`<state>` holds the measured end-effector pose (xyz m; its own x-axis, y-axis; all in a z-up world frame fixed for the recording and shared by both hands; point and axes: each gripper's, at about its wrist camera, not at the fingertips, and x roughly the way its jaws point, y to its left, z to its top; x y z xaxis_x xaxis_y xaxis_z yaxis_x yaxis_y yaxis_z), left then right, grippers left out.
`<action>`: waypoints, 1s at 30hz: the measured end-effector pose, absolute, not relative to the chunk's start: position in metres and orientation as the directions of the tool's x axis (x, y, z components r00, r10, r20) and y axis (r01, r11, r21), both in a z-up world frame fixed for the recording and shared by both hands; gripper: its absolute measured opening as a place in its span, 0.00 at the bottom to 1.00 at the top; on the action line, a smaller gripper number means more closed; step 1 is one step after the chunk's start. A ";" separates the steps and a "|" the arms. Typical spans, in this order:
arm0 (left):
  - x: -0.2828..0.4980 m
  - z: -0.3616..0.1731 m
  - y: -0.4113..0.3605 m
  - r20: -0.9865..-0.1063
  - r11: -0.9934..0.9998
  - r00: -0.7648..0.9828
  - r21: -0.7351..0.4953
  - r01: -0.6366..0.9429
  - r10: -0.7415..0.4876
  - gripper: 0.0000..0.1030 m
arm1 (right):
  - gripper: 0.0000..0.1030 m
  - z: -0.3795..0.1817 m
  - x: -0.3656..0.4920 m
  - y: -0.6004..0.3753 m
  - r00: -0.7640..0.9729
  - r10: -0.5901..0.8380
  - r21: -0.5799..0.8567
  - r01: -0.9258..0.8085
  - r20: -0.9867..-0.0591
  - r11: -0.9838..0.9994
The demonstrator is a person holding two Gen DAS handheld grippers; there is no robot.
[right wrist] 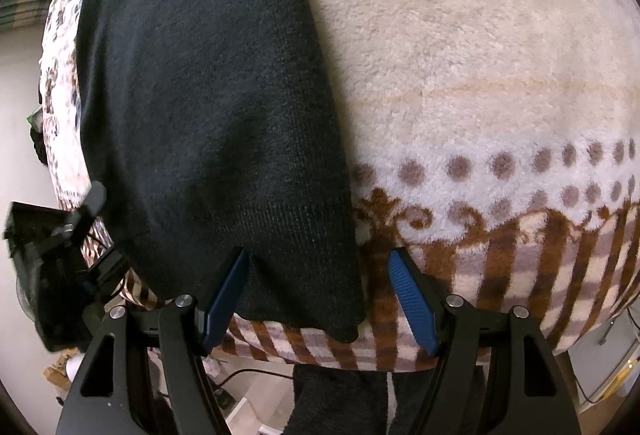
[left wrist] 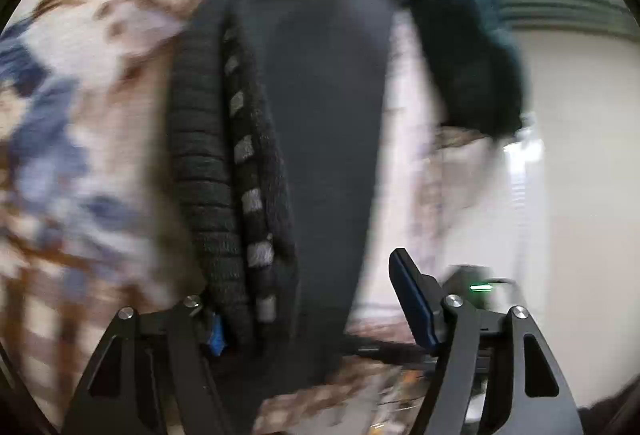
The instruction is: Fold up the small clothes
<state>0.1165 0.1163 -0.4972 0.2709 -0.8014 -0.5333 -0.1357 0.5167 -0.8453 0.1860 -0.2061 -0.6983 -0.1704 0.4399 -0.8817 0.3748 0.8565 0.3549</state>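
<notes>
A dark knit garment (right wrist: pixel 208 107) lies on a patterned fleece blanket (right wrist: pixel 460 55); its lower corner hangs at the blanket's front edge. My right gripper (right wrist: pixel 320 291) is open, its blue pads (right wrist: pixel 412 299) either side of that corner, above it. In the blurred left wrist view the same garment (left wrist: pixel 320 115) shows its ribbed hem and a grey-striped band (left wrist: pixel 252 203). My left gripper (left wrist: pixel 308 303) is open; the hem runs over its left finger, hiding that pad. The right pad (left wrist: pixel 412 303) is bare.
A dark teal garment (left wrist: pixel 460 35) lies at the blanket's far right edge in the left wrist view. The left gripper's body (right wrist: pixel 52 267) shows at the right wrist view's left edge. Floor, cables and a dark cloth (right wrist: pixel 340 395) lie below the blanket's front edge.
</notes>
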 end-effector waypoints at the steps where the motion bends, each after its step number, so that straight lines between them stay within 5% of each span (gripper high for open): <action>1: 0.113 -0.491 0.117 -0.499 0.483 0.302 -0.866 -0.132 -0.812 0.64 | 0.72 -0.698 0.186 -0.205 -0.170 0.441 0.356 0.377 -0.881 0.855; 10: 0.077 -0.470 0.189 -0.420 0.364 0.527 -0.907 -0.212 -0.739 0.64 | 0.72 -0.698 0.189 -0.216 -0.177 0.438 0.353 0.370 -0.881 0.859; 15: 0.068 -0.478 0.222 -0.598 0.517 0.553 -0.795 -0.317 -0.581 0.64 | 0.72 -0.699 0.190 -0.218 -0.176 0.442 0.355 0.377 -0.879 0.856; 20: 0.085 -0.517 0.199 -0.784 0.710 0.349 -0.617 -0.340 -0.513 0.65 | 0.72 -0.698 0.189 -0.216 -0.176 0.439 0.353 0.371 -0.881 0.859; 26: 0.102 -0.497 0.169 -0.889 0.863 0.292 -0.429 -0.267 -0.352 0.65 | 0.72 -0.697 0.186 -0.208 -0.176 0.435 0.349 0.373 -0.883 0.860; 30: 0.096 -0.451 0.145 -0.866 0.897 0.381 -0.409 -0.166 -0.324 0.65 | 0.72 -0.695 0.183 -0.208 -0.171 0.433 0.349 0.371 -0.885 0.860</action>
<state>0.0961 0.1448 -0.4511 0.3806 -0.3243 -0.8660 -0.1662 0.8973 -0.4090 0.1832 -0.2078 -0.6949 -0.1706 0.4331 -0.8851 0.3712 0.8603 0.3494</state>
